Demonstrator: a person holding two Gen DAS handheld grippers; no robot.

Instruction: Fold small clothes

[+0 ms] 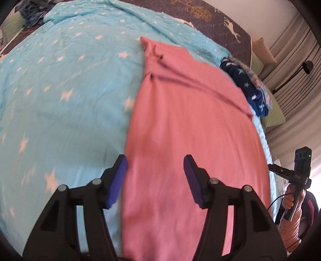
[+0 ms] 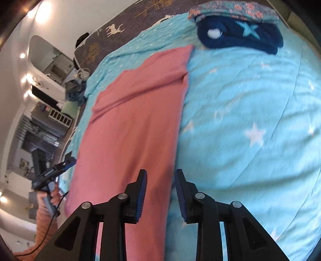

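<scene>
A pink garment (image 1: 180, 130) lies as a long folded strip on the light blue star blanket (image 1: 60, 90). My left gripper (image 1: 155, 160) hovers over the strip's near left edge. It is open, its blue pads wide apart with nothing clamped between them. In the right wrist view the same pink garment (image 2: 130, 120) runs up the left half of the blanket (image 2: 250, 120). My right gripper (image 2: 160, 172) hangs above the garment's right edge. Its jaws stand partly apart and grip no cloth.
A dark blue star-patterned garment (image 1: 250, 88) (image 2: 238, 38) sits folded beyond the pink one, with a floral cloth (image 2: 230, 10) behind it. A heap of clothes (image 1: 30, 16) lies at the far corner. A person's hand (image 1: 291, 198) (image 2: 50, 198) holds each opposite gripper off the bed's edge.
</scene>
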